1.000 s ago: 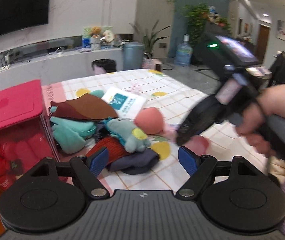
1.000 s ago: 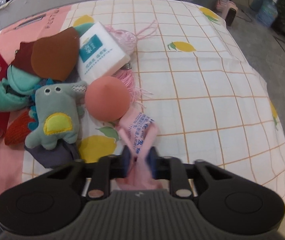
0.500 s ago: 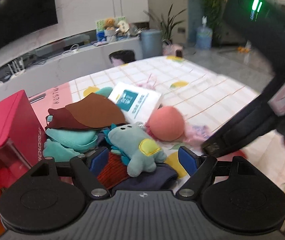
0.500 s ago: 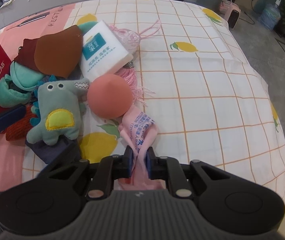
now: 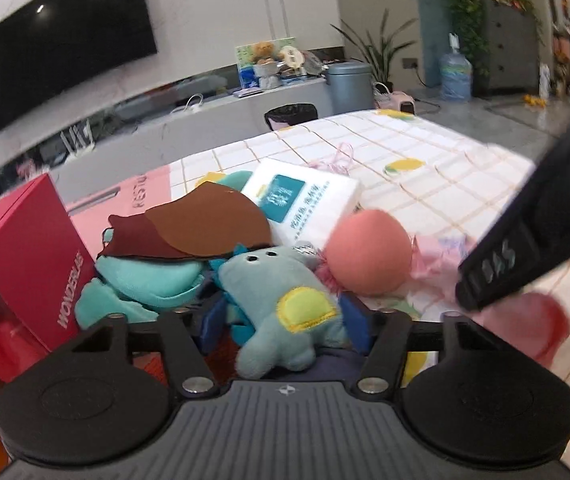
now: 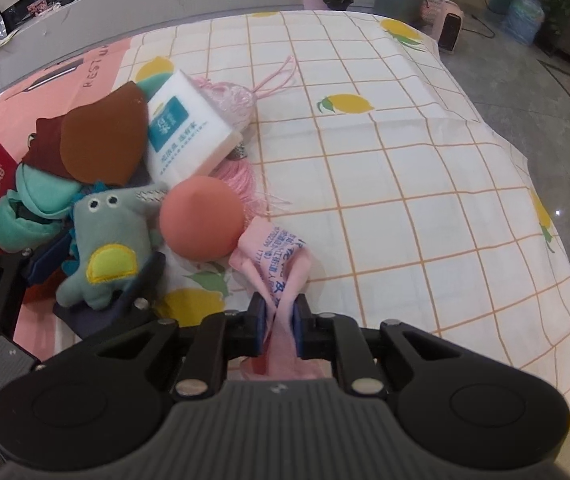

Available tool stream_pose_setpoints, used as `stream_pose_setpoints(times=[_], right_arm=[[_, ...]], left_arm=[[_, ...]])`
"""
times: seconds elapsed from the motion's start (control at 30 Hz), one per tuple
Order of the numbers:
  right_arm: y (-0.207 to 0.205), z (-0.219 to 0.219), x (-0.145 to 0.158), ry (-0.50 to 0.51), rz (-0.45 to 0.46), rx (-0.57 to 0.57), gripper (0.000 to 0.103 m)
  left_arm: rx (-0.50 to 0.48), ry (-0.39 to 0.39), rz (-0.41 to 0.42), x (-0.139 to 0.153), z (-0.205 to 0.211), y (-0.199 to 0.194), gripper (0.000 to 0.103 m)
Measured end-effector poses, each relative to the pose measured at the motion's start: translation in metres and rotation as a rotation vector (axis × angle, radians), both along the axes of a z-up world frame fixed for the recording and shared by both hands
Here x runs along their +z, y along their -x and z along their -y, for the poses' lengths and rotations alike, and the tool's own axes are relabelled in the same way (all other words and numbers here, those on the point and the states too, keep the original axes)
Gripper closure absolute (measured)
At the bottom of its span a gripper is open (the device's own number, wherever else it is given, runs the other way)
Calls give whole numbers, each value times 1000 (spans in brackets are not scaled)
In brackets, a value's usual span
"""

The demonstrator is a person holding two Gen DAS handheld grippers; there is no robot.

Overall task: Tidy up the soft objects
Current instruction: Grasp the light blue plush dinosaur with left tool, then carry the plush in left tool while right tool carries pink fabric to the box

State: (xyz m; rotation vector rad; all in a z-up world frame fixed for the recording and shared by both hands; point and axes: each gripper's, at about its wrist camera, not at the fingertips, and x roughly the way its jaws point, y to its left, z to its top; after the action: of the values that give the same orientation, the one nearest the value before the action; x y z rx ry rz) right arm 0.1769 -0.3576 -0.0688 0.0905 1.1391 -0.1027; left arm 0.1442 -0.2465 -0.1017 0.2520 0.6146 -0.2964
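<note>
A pile of soft things lies on the checked tablecloth (image 6: 385,184). In it are a teal plush animal (image 5: 281,300) with a yellow belly patch, a coral ball (image 5: 369,256), a teal cloth (image 5: 145,280) and brown felt pieces (image 5: 205,228). My left gripper (image 5: 284,324) straddles the plush, one blue pad at each flank, and its jaws are closing. In the right wrist view the left gripper (image 6: 97,266) flanks the plush's (image 6: 105,236) lower body. My right gripper (image 6: 279,320) is shut on a pink printed cloth (image 6: 277,252) that trails towards the ball (image 6: 201,220).
A white tissue pack (image 6: 185,136) leans on the pile, with a pink tassel (image 6: 237,176) beside it. A red box (image 5: 25,264) stands at the left. The table's right edge (image 6: 545,240) drops to a grey floor. The right gripper's black body (image 5: 525,248) crosses the left wrist view.
My left gripper has come forward and down onto the pile, and its jaws have narrowed around the teal plush. The right gripper has kept its hold on the pink cloth, nearly still.
</note>
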Motion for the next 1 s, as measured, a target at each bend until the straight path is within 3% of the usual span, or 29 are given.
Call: stream_pose_setpoints(times=[0.17,0.37,0.63,1.0], right_arm=[[0,-3,-1,-6,-4,14,91],[-1,-2,-3,-5,-9,17,91],[-2,1,-5,-15,-15,-11,91],[1,1,-3,-24,-3,-22,90]], left_arm=[[-5,-51,64,-7,2,10,47],[-11,-25,44,3,0,17,47],[-27,-29,102,16,-1,32,47],[-55,40,132,53,-21,48,47]])
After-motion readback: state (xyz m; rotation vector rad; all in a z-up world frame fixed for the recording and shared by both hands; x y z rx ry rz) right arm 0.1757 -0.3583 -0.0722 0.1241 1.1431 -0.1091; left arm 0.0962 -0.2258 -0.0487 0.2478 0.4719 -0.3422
